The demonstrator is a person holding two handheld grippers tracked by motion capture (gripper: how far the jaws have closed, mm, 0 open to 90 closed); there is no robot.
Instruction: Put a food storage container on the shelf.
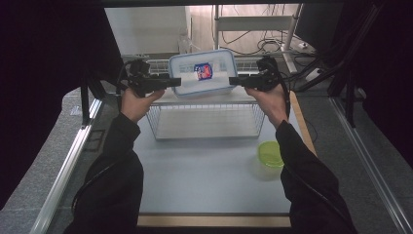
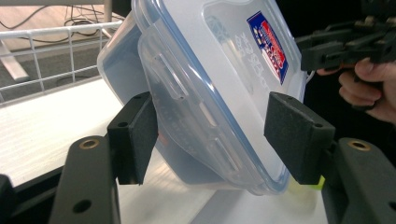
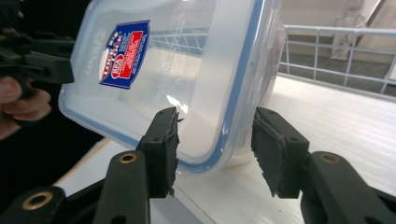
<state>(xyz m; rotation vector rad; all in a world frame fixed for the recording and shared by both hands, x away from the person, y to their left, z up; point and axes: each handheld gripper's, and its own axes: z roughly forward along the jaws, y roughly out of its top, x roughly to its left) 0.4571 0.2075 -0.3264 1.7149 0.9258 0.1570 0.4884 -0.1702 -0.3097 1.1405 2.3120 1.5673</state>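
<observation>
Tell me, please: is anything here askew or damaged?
Yes. The box on the wire rack is tilted, one edge raised, between the left gripper and right gripper, both open. No damage shows.

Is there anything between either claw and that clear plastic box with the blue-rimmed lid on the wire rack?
Nothing visible. The clear plastic box already sits between the open jaws of both the left claw and the right claw, one at each end.
</observation>
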